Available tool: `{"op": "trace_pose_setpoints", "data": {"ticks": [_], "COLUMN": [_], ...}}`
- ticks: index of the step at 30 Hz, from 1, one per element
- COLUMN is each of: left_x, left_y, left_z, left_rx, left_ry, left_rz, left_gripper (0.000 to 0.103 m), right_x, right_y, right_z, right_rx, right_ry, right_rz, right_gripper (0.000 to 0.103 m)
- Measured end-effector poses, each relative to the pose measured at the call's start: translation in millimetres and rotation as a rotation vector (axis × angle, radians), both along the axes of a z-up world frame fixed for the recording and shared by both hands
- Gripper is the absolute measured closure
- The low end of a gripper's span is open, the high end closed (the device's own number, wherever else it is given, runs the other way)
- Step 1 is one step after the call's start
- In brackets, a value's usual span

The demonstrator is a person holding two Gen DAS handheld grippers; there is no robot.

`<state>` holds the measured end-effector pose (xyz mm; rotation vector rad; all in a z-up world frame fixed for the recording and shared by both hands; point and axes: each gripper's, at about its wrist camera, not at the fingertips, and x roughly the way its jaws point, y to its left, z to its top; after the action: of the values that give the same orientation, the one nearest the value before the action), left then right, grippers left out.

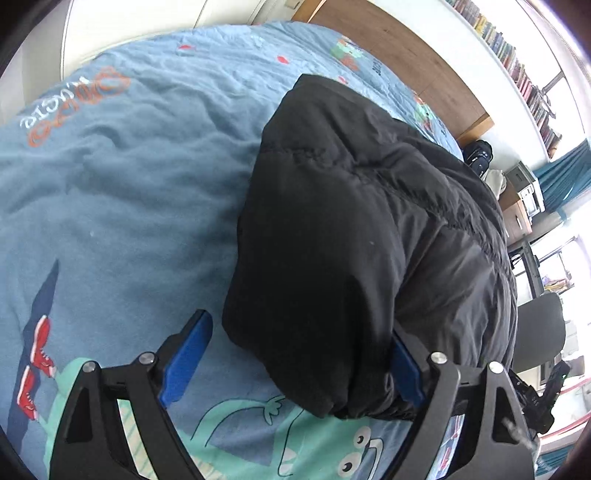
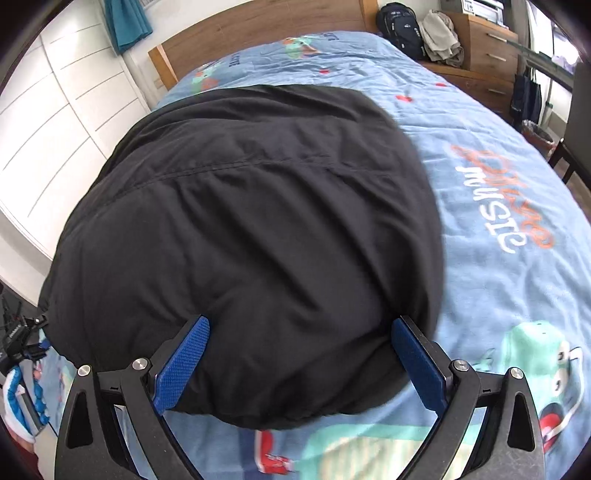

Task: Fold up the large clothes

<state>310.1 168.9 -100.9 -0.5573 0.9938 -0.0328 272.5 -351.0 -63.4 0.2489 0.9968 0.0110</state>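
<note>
A blue cartoon-print bedspread (image 2: 498, 206) covers the bed, and on it lies a bulky black padded jacket (image 2: 251, 229), bunched into a mound. The right gripper (image 2: 299, 354) is spread wide, its blue pads flanking the jacket's near edge. The left gripper (image 1: 295, 354) is likewise spread; the jacket's corner covers one pad. A wooden headboard (image 2: 258, 29), backpack (image 2: 400, 27) and dresser (image 2: 491, 48) stand beyond.
</note>
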Motion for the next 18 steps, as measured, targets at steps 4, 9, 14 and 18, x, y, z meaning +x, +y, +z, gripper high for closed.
{"op": "trace_pose_setpoints", "data": {"ticks": [4, 9, 14, 18], "left_x": [-34, -109, -188, -246], "left_y": [-13, -44, -65, -81], "left_z": [29, 91, 127, 151], "left_rx": [0.072, 0.18, 0.252, 0.347], "left_ry": [-0.057, -0.191, -0.294, -0.347], "left_rz": [-0.012, -0.062, -0.065, -0.087], "left_gripper": [0.014, 0.014, 0.01, 0.009], "right_x": [-30, -95, -168, -212], "right_y": [-14, -16, 6, 27], "right_z": [16, 51, 83, 101], "right_rx": [-0.066, -0.033, -0.027, -0.047], "right_ry": [-0.001, -0.073, -0.163, -0.207], "right_rz": [-0.053, -0.085, -0.067, -0.016], "right_gripper": [0.005, 0.005, 0.005, 0.005]}}
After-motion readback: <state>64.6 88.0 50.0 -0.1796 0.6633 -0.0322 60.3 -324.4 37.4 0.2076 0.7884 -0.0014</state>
